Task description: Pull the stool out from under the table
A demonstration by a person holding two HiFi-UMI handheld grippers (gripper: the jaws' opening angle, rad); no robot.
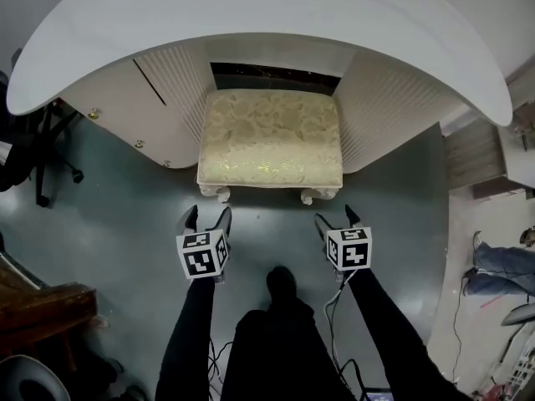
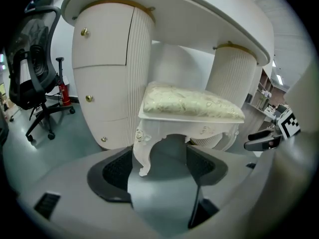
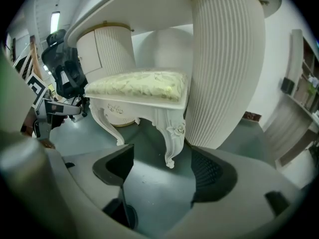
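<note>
A stool [image 1: 270, 136] with a cream patterned cushion and carved white legs stands between the two ribbed pedestals of the white curved table [image 1: 251, 23], its front half sticking out. My left gripper [image 1: 206, 215] hovers open just in front of the stool's front left leg [image 2: 143, 156], touching nothing. The right gripper [image 1: 334, 218] hangs open before the front right leg [image 3: 174, 141]. In the left gripper view the leg shows beyond my left gripper [image 2: 159, 169]. The right gripper view has the other leg beyond my right gripper [image 3: 162, 172]. Nothing sits between either pair of pads.
A black office chair [image 1: 33, 149] stands left of the table, with a red extinguisher [image 2: 64, 93] behind it. Dark wooden furniture [image 1: 42, 303] is at the lower left. Another person's legs in jeans [image 1: 501, 266] are at the right. Cables [image 1: 334, 307] trail from the right gripper.
</note>
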